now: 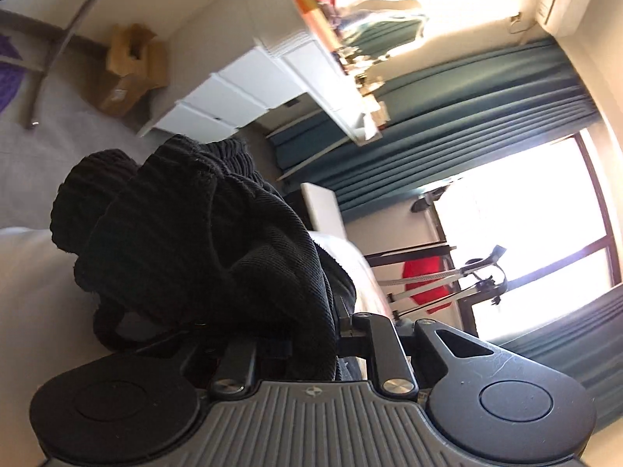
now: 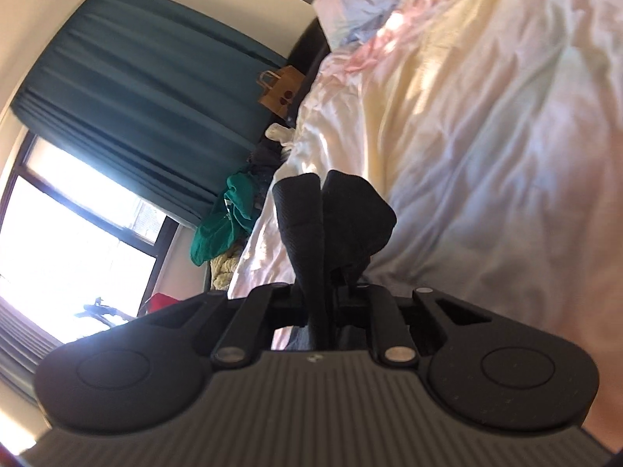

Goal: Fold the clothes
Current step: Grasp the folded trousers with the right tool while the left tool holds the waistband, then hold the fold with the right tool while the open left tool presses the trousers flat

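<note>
Both claws grip one black knit garment: my left gripper is buried in bunched cloth, fingertips hidden; my right gripper pinches a narrow fold above the bed; only the left view shows white drawers; no writing is legible.

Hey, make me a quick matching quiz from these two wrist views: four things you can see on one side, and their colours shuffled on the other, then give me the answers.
Things
1. garment pinched in the left claw
2. curtain beside the window
3. chest of drawers by the wall
4. cardboard box on the floor

Colours
A. brown
B. teal
C. black
D. white

Pairs: 1-C, 2-B, 3-D, 4-A
</note>
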Tool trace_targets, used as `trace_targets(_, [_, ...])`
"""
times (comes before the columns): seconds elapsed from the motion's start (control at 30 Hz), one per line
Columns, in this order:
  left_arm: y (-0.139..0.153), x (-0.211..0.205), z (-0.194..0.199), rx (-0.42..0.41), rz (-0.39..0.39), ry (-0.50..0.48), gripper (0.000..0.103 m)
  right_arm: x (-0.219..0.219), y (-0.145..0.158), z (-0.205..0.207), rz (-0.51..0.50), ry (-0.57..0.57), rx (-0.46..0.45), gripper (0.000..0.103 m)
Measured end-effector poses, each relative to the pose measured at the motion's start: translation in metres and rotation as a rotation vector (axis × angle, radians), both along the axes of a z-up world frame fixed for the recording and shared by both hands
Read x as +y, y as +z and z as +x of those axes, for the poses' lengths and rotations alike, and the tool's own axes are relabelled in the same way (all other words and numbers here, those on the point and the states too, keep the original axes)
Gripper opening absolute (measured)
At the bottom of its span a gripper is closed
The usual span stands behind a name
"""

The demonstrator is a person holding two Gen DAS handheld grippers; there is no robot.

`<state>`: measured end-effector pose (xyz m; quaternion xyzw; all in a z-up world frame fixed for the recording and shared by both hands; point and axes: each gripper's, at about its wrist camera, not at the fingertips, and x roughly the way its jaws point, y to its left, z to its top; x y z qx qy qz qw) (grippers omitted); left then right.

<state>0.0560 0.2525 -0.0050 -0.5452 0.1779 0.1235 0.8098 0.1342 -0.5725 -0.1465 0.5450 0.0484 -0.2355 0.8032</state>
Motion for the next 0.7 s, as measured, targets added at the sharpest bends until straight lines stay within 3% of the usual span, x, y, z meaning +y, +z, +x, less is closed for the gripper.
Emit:
trace_targets(0.17, [-0.004,0.004,-0.014,0.116,0.066,-0.054,0.020,-0.006,-0.009,-0.017,0.041,0.029,0.066,0.013])
trace_targets(0.27, [-0.001,-0.001,-0.016,0.177,0.152,-0.081,0.025,-0.016,-0.031,-0.022,0.121,0.036,0.094,0.013])
trace_targets(0.4, [-0.003,-0.003,-0.021,0.230,0.193,-0.100,0.037,-0.024,-0.061,-0.028,0.223,0.039,0.083,0.013])
trace_targets(0.47, [-0.004,-0.012,-0.029,0.252,0.235,-0.119,0.045,-0.023,-0.063,-0.027,0.213,0.046,0.082,0.013])
trace_targets(0.53, [-0.004,-0.022,-0.037,0.272,0.281,-0.141,0.066,-0.020,-0.060,-0.023,0.167,0.061,0.107,0.013])
trace_targets(0.63, [-0.005,-0.038,-0.049,0.302,0.349,-0.175,0.079,-0.014,-0.054,-0.017,0.089,0.077,0.153,0.014])
trace_targets(0.7, [-0.005,-0.049,-0.057,0.321,0.395,-0.197,0.079,-0.013,-0.053,-0.015,0.068,0.076,0.167,0.015])
